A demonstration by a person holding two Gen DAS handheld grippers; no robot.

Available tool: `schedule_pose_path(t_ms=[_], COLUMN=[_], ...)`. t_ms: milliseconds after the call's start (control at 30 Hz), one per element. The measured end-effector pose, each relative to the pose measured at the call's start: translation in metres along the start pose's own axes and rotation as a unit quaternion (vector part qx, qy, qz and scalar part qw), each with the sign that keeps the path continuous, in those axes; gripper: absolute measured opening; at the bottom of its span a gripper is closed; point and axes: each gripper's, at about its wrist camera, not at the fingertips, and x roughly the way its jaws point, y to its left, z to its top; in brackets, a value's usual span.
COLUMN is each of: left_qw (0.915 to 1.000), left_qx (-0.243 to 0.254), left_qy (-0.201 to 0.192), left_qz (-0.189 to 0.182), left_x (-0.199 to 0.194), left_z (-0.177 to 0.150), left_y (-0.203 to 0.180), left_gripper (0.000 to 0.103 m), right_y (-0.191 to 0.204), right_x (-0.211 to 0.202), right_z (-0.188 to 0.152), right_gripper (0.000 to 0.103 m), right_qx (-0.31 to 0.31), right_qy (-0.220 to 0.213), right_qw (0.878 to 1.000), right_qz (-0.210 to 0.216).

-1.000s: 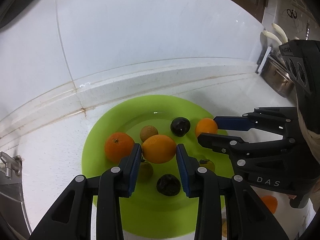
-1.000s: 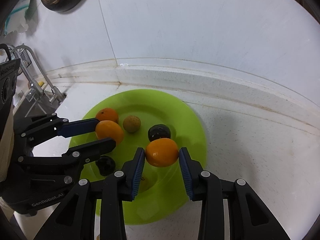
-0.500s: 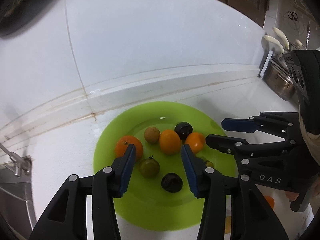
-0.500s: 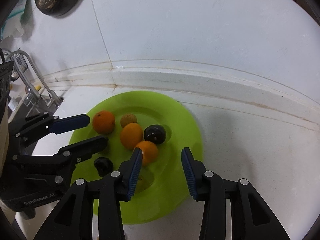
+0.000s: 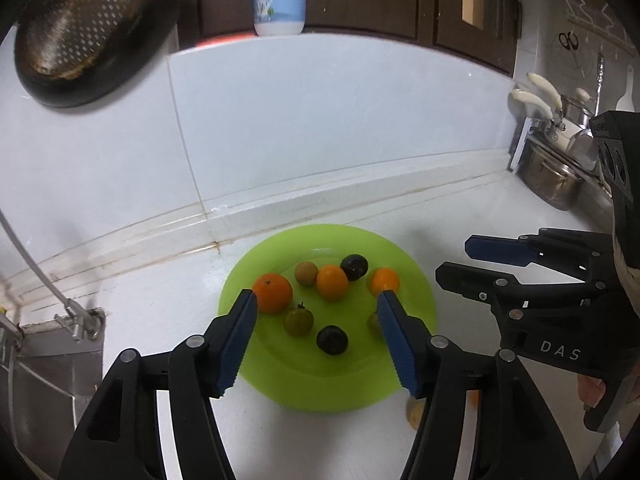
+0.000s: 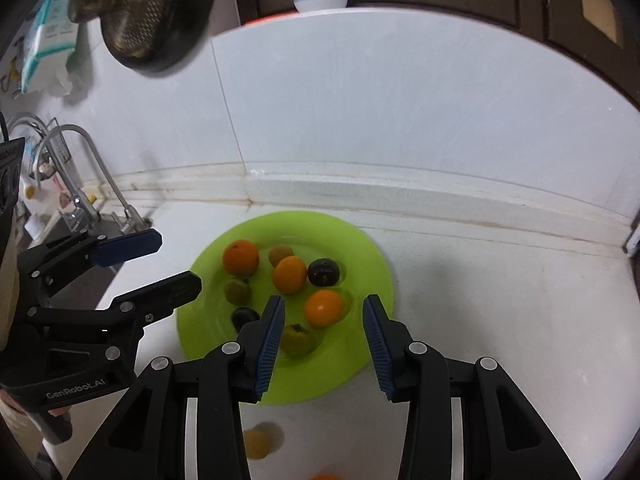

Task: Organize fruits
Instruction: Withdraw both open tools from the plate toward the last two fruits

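Resting on the speckled white table (image 5: 460, 216), a round, glossy lime-green plate (image 5: 332, 384) carries the fruits: three smooth orange ones, a larger one at the left (image 5: 273, 292), one in the middle (image 5: 332, 282) and one at the right (image 5: 384, 280), plus a small tan round fruit (image 5: 306, 273) at the far side, two dark, nearly black fruits (image 5: 354, 266) (image 5: 332, 340) and a dull green one with a stem (image 5: 298, 321). Two more orange fruits lie off the plate on the near table (image 6: 256, 443).

The left hand-held gripper (image 5: 316, 340) hangs above the near half of the plate, its ribbed blue pads (image 5: 240, 344) spread wide after just opening, with nothing between them. The right hand-held gripper (image 6: 323, 346) hovers over the plate's near right part, jaws parted and empty; the right-hand orange fruit (image 6: 324, 307) and a second green fruit (image 6: 298, 340) show below the gap, untouched.
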Motion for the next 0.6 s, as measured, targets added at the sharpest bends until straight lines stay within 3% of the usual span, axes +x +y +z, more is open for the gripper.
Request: schedule_pose_path(t_ms=[133, 233, 400, 600], left_qw=[1.0000, 1.0000, 0.9999, 0.9997], left_qx=[0.003, -0.001, -0.002, 0.003], left_qy=[-0.006, -0.009, -0.014, -0.019], left_qz=[0.000, -0.002, -0.006, -0.013], left_x=[-0.018, -0.030, -0.046, -0.062], left_z=[-0.005, -0.009, -0.018, -0.031], left_y=[-0.004, -0.006, -0.012, -0.022], left_gripper=[0.065, 0.067, 0.071, 0.077], right_y=[0.004, 0.008, 0.016, 0.022], right_x=[-0.019, -0.033, -0.055, -0.075], right_z=[-0.004, -0.010, -0.021, -0.035], right_gripper=[0.042, 0.054, 0.054, 0.061], right_qx=[0.002, 0.006, 0.002, 0.010], right_qy=[-0.014, -0.025, -0.037, -0.046], right_qw=[1.000, 0.999, 0.999, 0.998], right_qz=[-0.009, -0.022, -0.037, -0.041])
